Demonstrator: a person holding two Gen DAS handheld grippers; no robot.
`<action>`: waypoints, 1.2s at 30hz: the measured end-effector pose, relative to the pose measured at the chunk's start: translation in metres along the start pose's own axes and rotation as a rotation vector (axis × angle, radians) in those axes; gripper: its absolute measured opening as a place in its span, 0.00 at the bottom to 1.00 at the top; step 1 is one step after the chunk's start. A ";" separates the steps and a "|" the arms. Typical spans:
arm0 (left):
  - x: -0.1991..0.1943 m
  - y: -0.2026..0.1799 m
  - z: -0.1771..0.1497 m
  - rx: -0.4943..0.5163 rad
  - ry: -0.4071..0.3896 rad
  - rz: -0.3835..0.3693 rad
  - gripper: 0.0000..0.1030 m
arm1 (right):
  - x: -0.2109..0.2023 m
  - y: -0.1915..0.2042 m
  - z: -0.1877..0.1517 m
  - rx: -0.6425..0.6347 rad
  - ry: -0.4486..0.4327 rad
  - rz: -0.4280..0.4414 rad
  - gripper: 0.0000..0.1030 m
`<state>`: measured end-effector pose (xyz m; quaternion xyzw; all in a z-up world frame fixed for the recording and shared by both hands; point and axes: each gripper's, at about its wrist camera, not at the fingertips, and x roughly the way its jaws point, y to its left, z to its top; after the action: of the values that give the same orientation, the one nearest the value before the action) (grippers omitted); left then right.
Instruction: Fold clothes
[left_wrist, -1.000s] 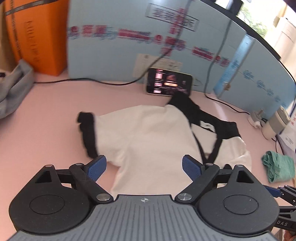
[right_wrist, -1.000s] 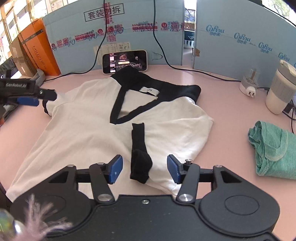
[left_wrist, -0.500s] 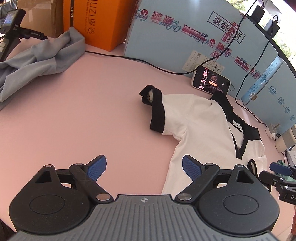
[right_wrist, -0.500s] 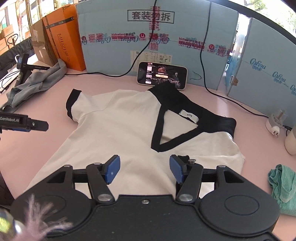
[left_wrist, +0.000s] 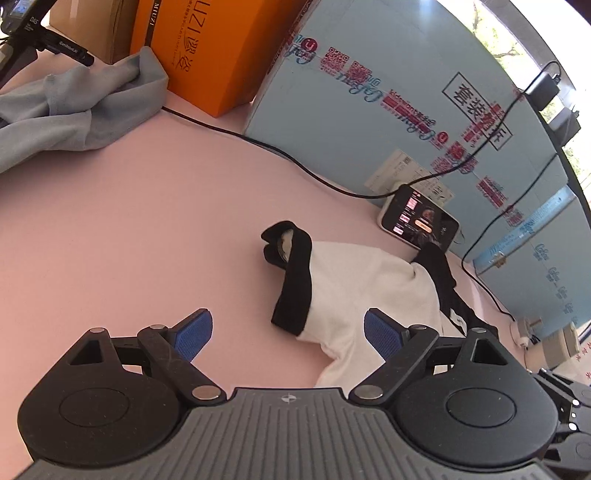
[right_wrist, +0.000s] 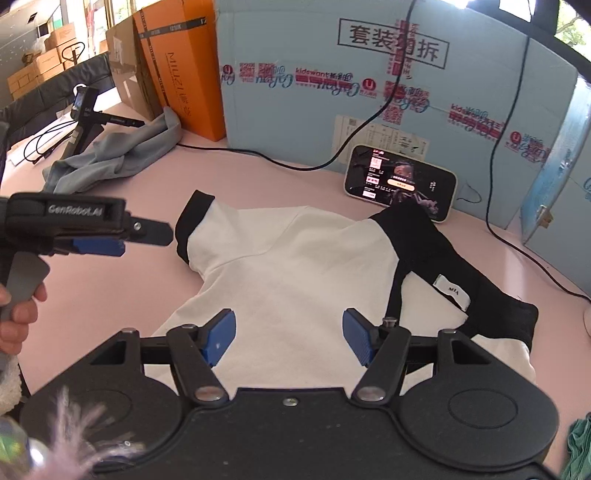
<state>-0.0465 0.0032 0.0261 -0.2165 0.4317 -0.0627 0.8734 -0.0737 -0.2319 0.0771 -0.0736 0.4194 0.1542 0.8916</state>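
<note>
A white shirt (right_wrist: 295, 266) with a black collar (right_wrist: 436, 258) and black cuffs lies flat on the pink table (left_wrist: 129, 221). My right gripper (right_wrist: 288, 338) hovers open over the shirt's lower middle, with nothing between its blue pads. My left gripper (left_wrist: 288, 336) is open just short of the left sleeve's black cuff (left_wrist: 293, 291), which is rumpled and curled up. In the right wrist view the left gripper (right_wrist: 147, 238) hangs beside that same cuff (right_wrist: 192, 221), apart from it, and a hand (right_wrist: 18, 317) holds its grip.
A grey garment (right_wrist: 122, 155) is heaped at the far left by an orange box (right_wrist: 184, 66). A lit phone (right_wrist: 400, 184) leans on blue foam boards (right_wrist: 314, 122), with black cables (left_wrist: 258, 144) across the table. A green cloth (right_wrist: 580, 443) lies at the right edge.
The right gripper moved left, from the folded right sleeve's black cuff to the shirt's middle, its jaws a little wider. The left gripper slid left off the shirt to the left cuff.
</note>
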 end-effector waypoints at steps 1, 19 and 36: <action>0.007 -0.001 0.004 -0.003 0.000 0.012 0.86 | 0.005 -0.002 0.002 -0.004 0.005 0.009 0.62; 0.042 -0.029 0.017 -0.014 -0.058 -0.001 0.09 | 0.065 -0.047 -0.007 0.168 0.155 0.095 0.63; 0.033 -0.160 -0.074 0.652 0.068 -0.328 0.09 | -0.004 -0.116 -0.046 0.493 0.096 -0.109 0.64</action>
<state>-0.0713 -0.1744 0.0320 0.0091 0.3772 -0.3434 0.8600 -0.0706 -0.3536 0.0504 0.1164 0.4818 -0.0046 0.8685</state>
